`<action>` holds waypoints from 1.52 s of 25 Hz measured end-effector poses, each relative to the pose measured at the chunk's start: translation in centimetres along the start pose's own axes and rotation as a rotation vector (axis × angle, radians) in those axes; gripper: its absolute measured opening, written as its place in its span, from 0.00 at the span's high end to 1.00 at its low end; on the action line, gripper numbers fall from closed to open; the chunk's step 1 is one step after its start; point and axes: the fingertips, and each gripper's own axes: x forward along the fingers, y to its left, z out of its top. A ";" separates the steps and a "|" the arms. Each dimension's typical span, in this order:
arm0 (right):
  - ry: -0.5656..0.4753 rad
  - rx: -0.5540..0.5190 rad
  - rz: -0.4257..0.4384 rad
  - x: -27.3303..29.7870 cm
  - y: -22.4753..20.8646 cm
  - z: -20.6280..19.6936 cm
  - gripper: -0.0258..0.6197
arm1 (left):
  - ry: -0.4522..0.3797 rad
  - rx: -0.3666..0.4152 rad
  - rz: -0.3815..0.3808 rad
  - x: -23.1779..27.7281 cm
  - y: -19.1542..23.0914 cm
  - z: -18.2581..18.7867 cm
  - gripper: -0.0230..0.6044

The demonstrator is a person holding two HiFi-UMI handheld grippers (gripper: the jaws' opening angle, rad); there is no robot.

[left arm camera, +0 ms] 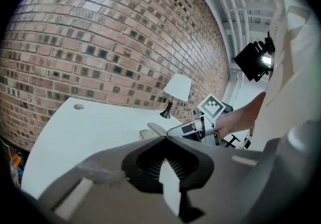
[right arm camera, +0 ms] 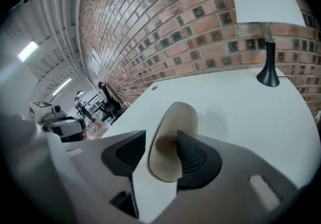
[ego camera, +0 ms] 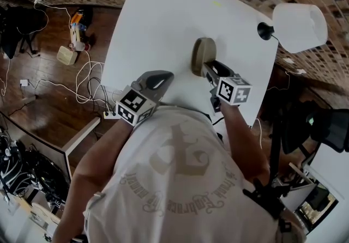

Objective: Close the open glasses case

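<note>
Right gripper (right arm camera: 161,142) spread wide at the glasses case (right arm camera: 173,122); left gripper (left arm camera: 165,140) closed.
I see the tan case lying on the white table (ego camera: 163,29) between my right jaws. My left gripper sits off to its left, pads together, nothing between them.

Curved lettering rings an emblem on the person's shirt (ego camera: 180,182), just below the white table (ego camera: 163,24); it seems upside down, too warped to read.
</note>
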 end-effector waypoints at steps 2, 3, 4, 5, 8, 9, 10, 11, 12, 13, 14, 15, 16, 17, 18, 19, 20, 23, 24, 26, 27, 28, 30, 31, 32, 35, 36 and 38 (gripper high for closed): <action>0.002 -0.022 0.026 0.7 0.6 -0.1 0.67 | -0.001 0.003 -0.003 0.0 0.0 0.1 0.96; 0.000 -0.026 0.033 1.0 0.8 -0.2 0.69 | -0.001 0.004 -0.003 0.1 0.0 0.1 0.96; -0.004 -0.028 0.036 1.3 0.8 -0.2 0.73 | -0.001 0.004 -0.002 0.1 0.0 0.2 0.96; -0.008 -0.032 0.034 1.5 0.7 -0.3 0.77 | 0.000 0.005 -0.002 0.1 0.0 0.2 0.96; -0.014 -0.092 0.015 1.9 0.2 -0.4 0.91 | 0.003 0.010 -0.003 0.3 -0.2 0.4 0.96; -0.013 -0.121 0.016 2.1 0.2 -0.6 0.94 | 0.004 0.014 -0.005 0.3 -0.3 0.4 0.96; -0.012 -0.143 0.022 2.3 0.2 -0.7 0.95 | 0.006 0.019 -0.005 0.4 -0.4 0.5 0.96; -0.009 -0.158 0.031 2.6 0.3 -0.8 0.95 | 0.007 0.025 -0.006 0.5 -0.4 0.6 0.96; -0.006 -0.167 0.040 2.8 0.4 -0.9 0.95 | 0.008 0.030 -0.006 0.6 -0.4 0.8 0.96; -0.002 -0.173 0.047 3.1 0.6 -0.9 0.95 | 0.007 0.034 -0.005 0.7 -0.4 0.9 0.96; 0.004 -0.179 0.052 3.4 0.8 -1.0 0.95 | 0.007 0.037 -0.004 0.7 -0.4 1.0 0.96; 0.010 -0.185 0.055 3.6 0.9 -1.1 0.95 | 0.006 0.039 -0.002 0.8 -0.3 1.2 0.96; 0.015 -0.191 0.054 3.8 1.1 -1.2 0.95 | 0.006 0.040 0.000 0.8 -0.3 1.3 0.96; 0.019 -0.198 0.052 3.9 1.2 -1.3 0.95 | 0.004 0.042 0.002 0.9 -0.3 1.4 0.96; 0.022 -0.205 0.049 3.9 1.2 -1.3 0.95 | 0.002 0.043 0.004 0.9 -0.3 1.6 0.96; 0.022 -0.209 0.047 3.9 1.2 -1.4 0.95 | -0.001 0.045 0.006 1.0 -0.3 1.7 0.96; 0.023 -0.210 0.046 3.9 1.2 -1.4 0.95 | -0.003 0.046 0.007 1.0 -0.2 1.8 0.96; 0.036 -0.226 0.036 4.0 1.3 -1.4 0.95 | -0.006 0.051 0.010 1.3 -0.2 2.1 0.96; 0.046 -0.241 0.030 4.1 1.4 -1.5 0.95 | -0.006 0.054 0.010 1.3 -0.2 2.2 0.96; 0.071 -0.282 0.018 4.2 1.5 -1.6 0.95 | -0.005 0.057 0.010 1.5 -0.2 2.3 0.96; 0.084 -0.300 0.015 4.3 1.5 -1.6 0.95 | -0.003 0.058 0.010 1.6 -0.2 2.4 0.96; 0.094 -0.308 0.017 4.3 1.5 -1.7 0.95 | 0.000 0.058 0.008 1.8 -0.3 2.4 0.96; 0.104 -0.299 0.032 4.4 1.5 -1.6 0.95 | 0.004 0.062 0.004 2.1 -0.5 2.5 0.96; 0.106 -0.291 0.041 4.4 1.5 -1.6 0.95 | 0.005 0.064 0.001 2.2 -0.7 2.6 0.96; 0.106 -0.280 0.049 4.4 1.5 -1.6 0.95 | 0.006 0.068 -0.002 2.4 -0.9 2.7 0.96; 0.110 -0.223 0.061 4.1 1.2 -1.5 0.95 | 0.003 0.076 -0.014 2.8 -1.5 3.0 0.96; 0.109 -0.209 0.062 3.9 1.1 -1.4 0.95 | 0.001 0.077 -0.019 2.9 -1.7 3.0 0.96; 0.104 -0.194 0.067 3.8 1.5 -1.4 0.95 | 0.000 0.083 -0.023 2.5 -1.8 3.0 0.96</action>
